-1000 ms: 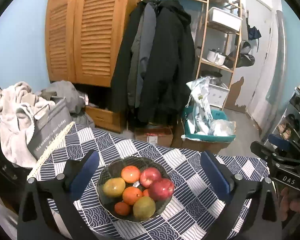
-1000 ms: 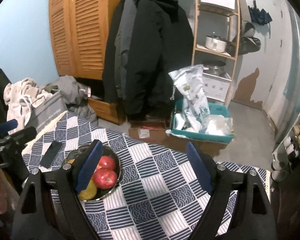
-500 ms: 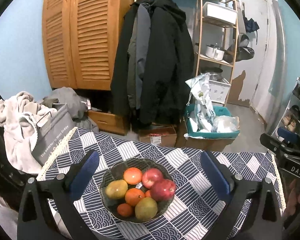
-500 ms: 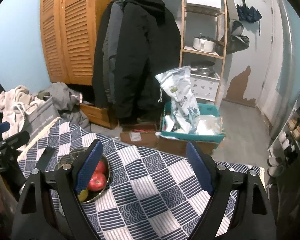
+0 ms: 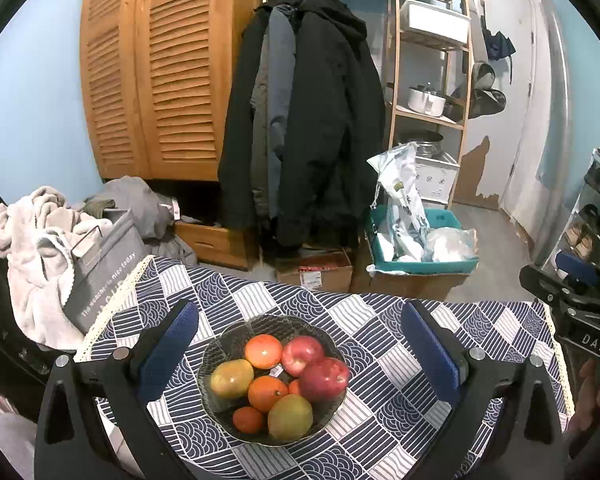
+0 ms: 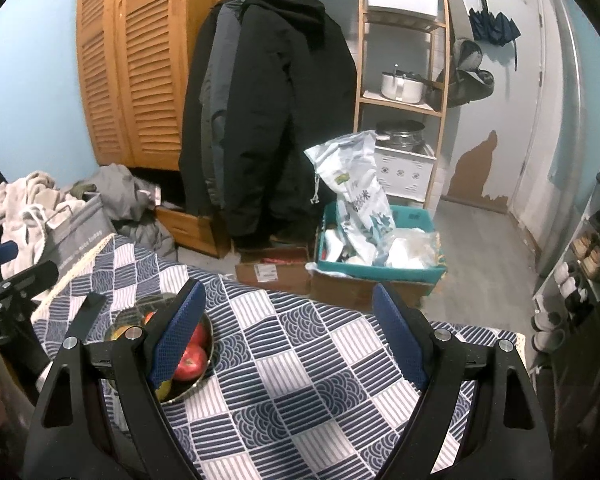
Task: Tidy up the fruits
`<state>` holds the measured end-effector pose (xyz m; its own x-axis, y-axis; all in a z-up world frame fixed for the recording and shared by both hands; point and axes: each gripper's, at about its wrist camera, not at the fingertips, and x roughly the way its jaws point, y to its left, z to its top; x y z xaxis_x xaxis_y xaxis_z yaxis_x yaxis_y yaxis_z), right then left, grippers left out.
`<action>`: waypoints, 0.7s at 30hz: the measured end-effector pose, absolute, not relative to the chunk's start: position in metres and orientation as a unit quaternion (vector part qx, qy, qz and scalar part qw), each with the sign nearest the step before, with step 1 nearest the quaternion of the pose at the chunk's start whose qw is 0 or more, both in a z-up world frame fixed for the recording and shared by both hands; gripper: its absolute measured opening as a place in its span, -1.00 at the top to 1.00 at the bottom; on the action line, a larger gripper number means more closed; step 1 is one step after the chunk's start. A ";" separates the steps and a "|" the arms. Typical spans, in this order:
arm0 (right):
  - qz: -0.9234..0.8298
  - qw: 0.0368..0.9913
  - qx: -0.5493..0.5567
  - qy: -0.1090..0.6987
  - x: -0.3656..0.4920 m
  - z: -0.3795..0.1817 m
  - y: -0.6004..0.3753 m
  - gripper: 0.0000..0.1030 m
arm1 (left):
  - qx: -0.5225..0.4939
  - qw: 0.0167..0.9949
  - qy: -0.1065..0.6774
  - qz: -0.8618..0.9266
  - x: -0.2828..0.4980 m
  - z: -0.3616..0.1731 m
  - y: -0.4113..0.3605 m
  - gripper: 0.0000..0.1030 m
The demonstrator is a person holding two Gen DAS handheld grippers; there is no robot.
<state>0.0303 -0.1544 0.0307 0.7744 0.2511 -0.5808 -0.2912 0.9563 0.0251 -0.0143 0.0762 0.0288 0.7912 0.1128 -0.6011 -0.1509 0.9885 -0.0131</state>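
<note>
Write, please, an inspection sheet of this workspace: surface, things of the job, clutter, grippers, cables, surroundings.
Surface: table under a blue-and-white patterned cloth.
Job's things: dark bowl holding two red apples, oranges and two yellow-green fruits.
Clutter: nothing seen on the cloth besides the bowl.
Grippers: left gripper open, bowl between its fingers, untouched; right gripper open over bare cloth.
Cables: nothing seen.
Surroundings: wooden wardrobe, hanging coats, shelf rack, teal bin, laundry pile.

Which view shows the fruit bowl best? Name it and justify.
The left wrist view: the fruit bowl sits whole between the open left tongs, every fruit visible. In the right wrist view the bowl lies at the left, half hidden behind a finger of the right tongs.
</note>
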 end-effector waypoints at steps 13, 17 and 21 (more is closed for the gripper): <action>0.141 0.942 -0.035 0.304 0.031 0.030 -0.162 -0.64 | -0.031 0.947 0.314 0.065 -0.016 0.029 0.075 -0.98; 0.142 0.942 -0.035 0.303 0.031 0.030 -0.163 -0.64 | -0.031 0.946 0.315 0.066 -0.016 0.028 0.075 -0.98; 0.141 0.942 -0.035 0.303 0.032 0.031 -0.165 -0.64 | -0.031 0.946 0.316 0.066 -0.016 0.029 0.074 -0.98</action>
<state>0.0317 -0.1647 0.0305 0.7761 0.2453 -0.5810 -0.2873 0.9576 0.0205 -0.0164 0.0739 0.0291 0.7920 0.1057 -0.6014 -0.1442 0.9894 -0.0160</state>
